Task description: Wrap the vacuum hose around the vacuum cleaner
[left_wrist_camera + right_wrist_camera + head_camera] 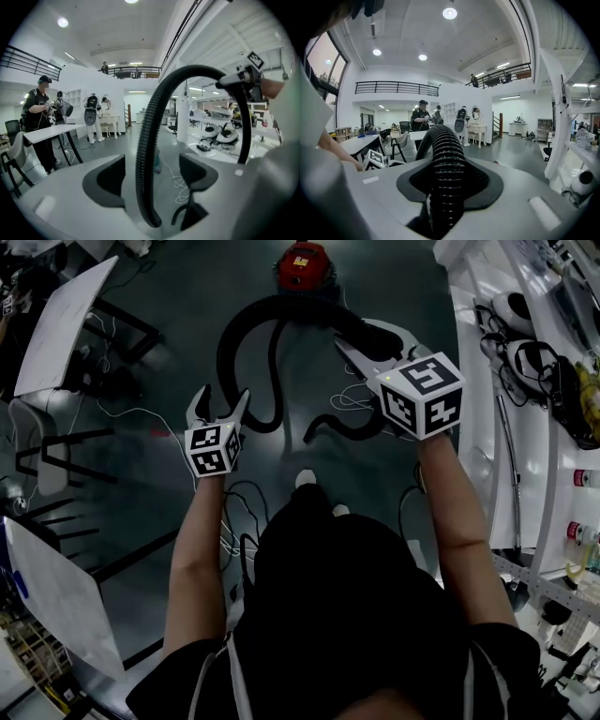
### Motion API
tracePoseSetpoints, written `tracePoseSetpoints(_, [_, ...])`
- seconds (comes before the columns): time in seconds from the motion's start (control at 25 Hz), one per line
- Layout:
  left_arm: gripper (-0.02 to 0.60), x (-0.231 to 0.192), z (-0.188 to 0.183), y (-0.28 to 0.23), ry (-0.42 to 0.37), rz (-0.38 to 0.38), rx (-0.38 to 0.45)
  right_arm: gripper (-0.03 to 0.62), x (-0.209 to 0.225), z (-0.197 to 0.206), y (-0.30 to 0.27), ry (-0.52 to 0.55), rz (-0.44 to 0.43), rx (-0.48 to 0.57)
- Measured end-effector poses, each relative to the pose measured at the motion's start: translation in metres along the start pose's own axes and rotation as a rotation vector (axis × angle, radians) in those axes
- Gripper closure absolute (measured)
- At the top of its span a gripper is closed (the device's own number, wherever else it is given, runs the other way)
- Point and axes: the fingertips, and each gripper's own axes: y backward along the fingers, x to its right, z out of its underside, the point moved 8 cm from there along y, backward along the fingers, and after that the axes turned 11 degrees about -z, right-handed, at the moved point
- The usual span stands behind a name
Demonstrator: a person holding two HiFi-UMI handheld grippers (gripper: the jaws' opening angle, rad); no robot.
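My right tongs [359, 345] are clenched on the vacuum hose [246, 319]. In the right gripper view the black ribbed tube fills the gap between the two pads, which press it from both sides, and it bends away over the top of them.

My left tongs [217, 401] are released. In the left gripper view the pads stand apart and the hose runs up between them with a gap on each side, so nothing is gripped. From there the hose rises and arches over to the right tongs at the upper right of that view.

From the head view, the red vacuum cleaner [303, 266] sits on the dark floor [178, 296], well ahead of both hands. The hose leaves it and sweeps in a wide curve. Part of it is lifted at my right tongs. The rest hangs in loose loops between my two hands, with one end curling on the floor near a thin white cable [351, 399].
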Motion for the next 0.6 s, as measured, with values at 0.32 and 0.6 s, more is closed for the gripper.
tracePoseSetpoints(0.32, [0.218, -0.029, -0.005, -0.056, 0.092, 0.057, 0.008, 0.439, 0.009, -0.024, -0.014, -0.001, 0.009, 0.002])
tracePoseSetpoints(0.6, [0.249, -0.025, -0.017, -0.094, 0.080, 0.103, -0.012, 0.439, 0.014, -0.023, -0.025, -0.022, 0.031, -0.003])
